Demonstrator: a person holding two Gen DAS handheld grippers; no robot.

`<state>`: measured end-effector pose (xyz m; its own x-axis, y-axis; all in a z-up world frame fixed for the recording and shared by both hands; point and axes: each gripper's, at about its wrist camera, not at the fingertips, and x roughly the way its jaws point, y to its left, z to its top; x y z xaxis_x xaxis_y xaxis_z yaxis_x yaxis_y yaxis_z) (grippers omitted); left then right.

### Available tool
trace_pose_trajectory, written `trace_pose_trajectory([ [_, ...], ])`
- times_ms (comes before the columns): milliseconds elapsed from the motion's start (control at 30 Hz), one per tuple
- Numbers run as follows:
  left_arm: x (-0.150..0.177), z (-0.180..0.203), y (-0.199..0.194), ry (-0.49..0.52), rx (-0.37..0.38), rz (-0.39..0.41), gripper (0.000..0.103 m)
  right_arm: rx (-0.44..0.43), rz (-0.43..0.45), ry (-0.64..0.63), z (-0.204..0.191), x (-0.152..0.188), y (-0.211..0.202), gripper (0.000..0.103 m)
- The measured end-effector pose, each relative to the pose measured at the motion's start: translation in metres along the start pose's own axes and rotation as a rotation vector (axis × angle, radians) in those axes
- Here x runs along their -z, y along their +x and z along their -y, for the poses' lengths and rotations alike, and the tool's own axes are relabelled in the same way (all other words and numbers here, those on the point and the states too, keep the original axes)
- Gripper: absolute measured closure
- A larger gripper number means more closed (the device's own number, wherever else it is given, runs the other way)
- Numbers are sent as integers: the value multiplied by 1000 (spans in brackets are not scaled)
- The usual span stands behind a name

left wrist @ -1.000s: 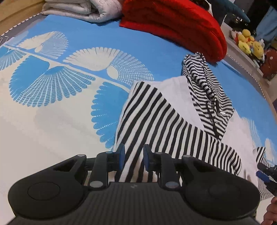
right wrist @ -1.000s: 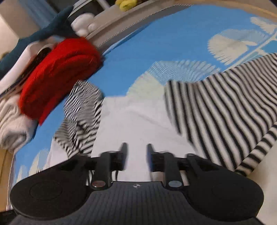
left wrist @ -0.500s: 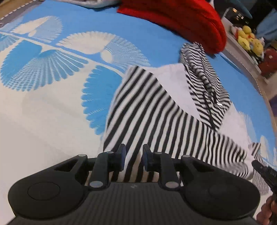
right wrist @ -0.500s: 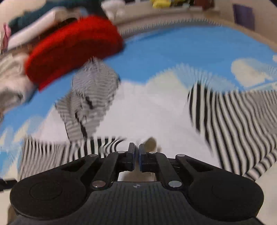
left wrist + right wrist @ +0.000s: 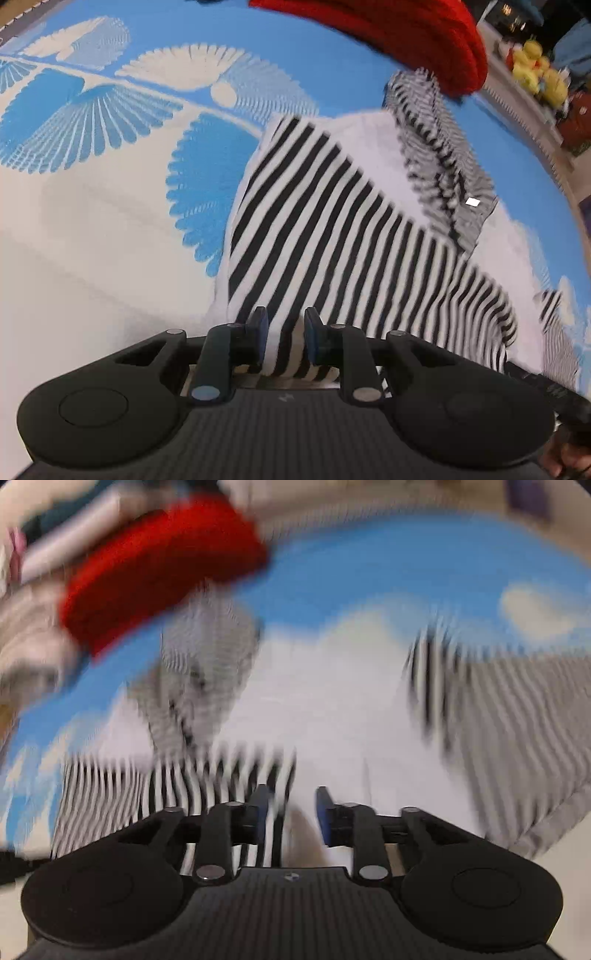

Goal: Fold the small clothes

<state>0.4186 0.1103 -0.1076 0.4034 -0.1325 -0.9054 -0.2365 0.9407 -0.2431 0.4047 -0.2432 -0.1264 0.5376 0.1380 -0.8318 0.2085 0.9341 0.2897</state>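
Centrally, one black-and-white striped garment [image 5: 332, 221] with a white body lay spread on a blue-and-white patterned bed cover [image 5: 92, 221]. Left hand-held gripper [image 5: 284, 332]: jaws clamped on a striped sleeve fold, cloth bunched between the pads. Right hand-held gripper [image 5: 291, 812]: jaws opening, the striped hem edge [image 5: 221, 771] between them, beside its left finger; pads not pressing; view heavily blurred. Behind the garment: a folded red knit [image 5: 388, 33]; yellow plush toys [image 5: 539, 74] on the far ledge.
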Motion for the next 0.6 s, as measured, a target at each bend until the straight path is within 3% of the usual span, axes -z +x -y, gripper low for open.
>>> trace_pose_trajectory([
  [33,1,-1,3,4,-12,-11,81,34,-63,-6,2,5,10,71],
  [133,1,3,-4,8,-21,8,80,44,-25,-7,1,0,1,71],
  [200,-1,12,-17,30,-6,59,77,15,62,-13,1,-8,-20,68],
  [333,6,40,-37,124,-18,123,75,44,150,7,15,-16,-50,63],
  [600,38,99,-63,268,37,155,70,141,238,154,111,-15,-96,62],
])
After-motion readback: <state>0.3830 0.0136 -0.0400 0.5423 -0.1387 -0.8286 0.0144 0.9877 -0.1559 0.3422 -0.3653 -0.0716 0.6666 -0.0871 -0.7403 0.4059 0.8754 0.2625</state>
